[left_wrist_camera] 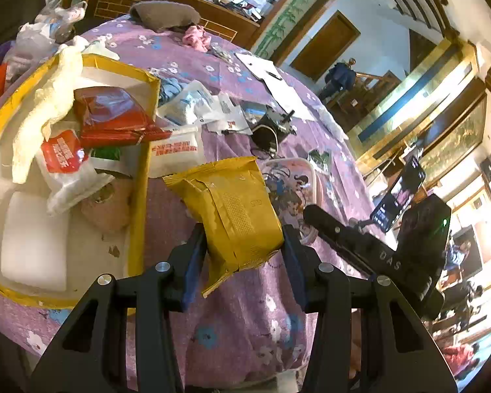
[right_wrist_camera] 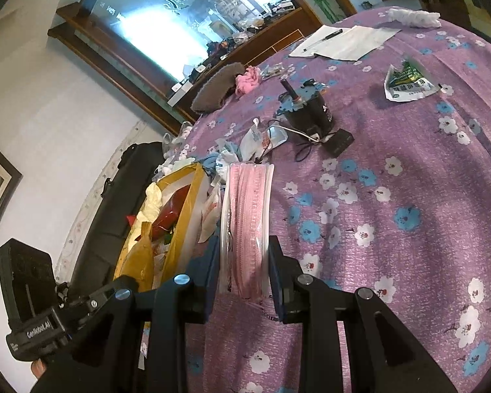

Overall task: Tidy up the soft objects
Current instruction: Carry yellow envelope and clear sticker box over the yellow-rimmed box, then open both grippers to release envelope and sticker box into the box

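Note:
My left gripper (left_wrist_camera: 244, 232) is shut on a yellow foil packet (left_wrist_camera: 232, 213), held tilted above the purple flowered cloth (left_wrist_camera: 245, 321), just right of a yellow-taped box (left_wrist_camera: 144, 170). The box holds a cream towel (left_wrist_camera: 49, 104), a red pouch (left_wrist_camera: 114, 114), a red-and-white tissue pack (left_wrist_camera: 65, 157) and a white foam block (left_wrist_camera: 32, 239). My right gripper (right_wrist_camera: 244, 245) is shut on a flat pink pouch in clear plastic (right_wrist_camera: 248, 209), seen edge-on. The box (right_wrist_camera: 186, 216) lies to its left, with the yellow packet (right_wrist_camera: 140, 262) beside it.
On the cloth (right_wrist_camera: 392, 229) lie a black motor with cable (right_wrist_camera: 307, 114), a green-white wrapper (right_wrist_camera: 406, 82), papers with a pen (right_wrist_camera: 340, 42), a grey cloth (right_wrist_camera: 216, 88), a pink cloth (right_wrist_camera: 248, 78) and white packets (left_wrist_camera: 193, 101). A phone on a stand (left_wrist_camera: 399, 193) is at the right.

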Demonstrator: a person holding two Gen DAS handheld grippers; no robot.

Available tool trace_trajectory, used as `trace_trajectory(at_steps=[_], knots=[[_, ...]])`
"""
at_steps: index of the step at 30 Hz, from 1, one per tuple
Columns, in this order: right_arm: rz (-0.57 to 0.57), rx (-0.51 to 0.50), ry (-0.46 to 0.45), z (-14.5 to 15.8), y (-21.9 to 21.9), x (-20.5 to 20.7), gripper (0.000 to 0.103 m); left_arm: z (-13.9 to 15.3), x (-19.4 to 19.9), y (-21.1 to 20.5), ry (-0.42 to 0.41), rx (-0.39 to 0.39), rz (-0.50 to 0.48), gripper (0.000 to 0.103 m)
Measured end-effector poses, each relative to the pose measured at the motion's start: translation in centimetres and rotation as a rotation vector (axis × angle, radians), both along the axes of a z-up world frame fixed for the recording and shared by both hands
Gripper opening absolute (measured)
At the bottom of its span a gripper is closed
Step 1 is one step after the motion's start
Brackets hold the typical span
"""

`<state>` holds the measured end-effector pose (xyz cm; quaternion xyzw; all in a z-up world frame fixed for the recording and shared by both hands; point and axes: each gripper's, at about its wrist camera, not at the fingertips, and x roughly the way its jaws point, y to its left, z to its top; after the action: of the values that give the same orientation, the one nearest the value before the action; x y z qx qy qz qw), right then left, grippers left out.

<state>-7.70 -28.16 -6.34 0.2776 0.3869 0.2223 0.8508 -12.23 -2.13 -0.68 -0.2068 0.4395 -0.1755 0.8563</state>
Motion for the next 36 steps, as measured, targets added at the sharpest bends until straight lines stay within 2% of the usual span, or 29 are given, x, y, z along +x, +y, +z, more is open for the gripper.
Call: trace_trajectory(at_steps=[9, 14, 20, 25, 31, 36], knots=[[0.068, 0.013, -0.050, 2.5, 2.6, 0.5, 0.027, 2.4, -0.7, 4.2, -0.047, -0.011, 0.089, 0.045], [0.188, 0.039, -0.081, 4.0, 6.1, 0.9, 0.027, 3.3, -1.2, 7.9, -0.080, 0.028, 0.187, 0.045], [0.314, 0.088, -0.087, 5.0, 11.0, 2.7, 0.027, 2.8, -0.7, 11.2, -0.057, 0.062, 0.268, 0.045], [0.400, 0.074, -0.064, 4.2, 14.8, 3.5, 0.027, 1.5, -0.1, 12.5, -0.004, 0.109, 0.269, 0.046], [0.461, 0.054, -0.015, 1.7, 17.1, 2.9, 0.027, -0.9, -0.1, 13.6, 0.068, 0.161, 0.269, 0.046], [0.471, 0.051, -0.016, 2.0, 17.8, 3.0, 0.027, -1.6, -0.1, 14.3, 0.071, 0.136, 0.293, 0.046]])
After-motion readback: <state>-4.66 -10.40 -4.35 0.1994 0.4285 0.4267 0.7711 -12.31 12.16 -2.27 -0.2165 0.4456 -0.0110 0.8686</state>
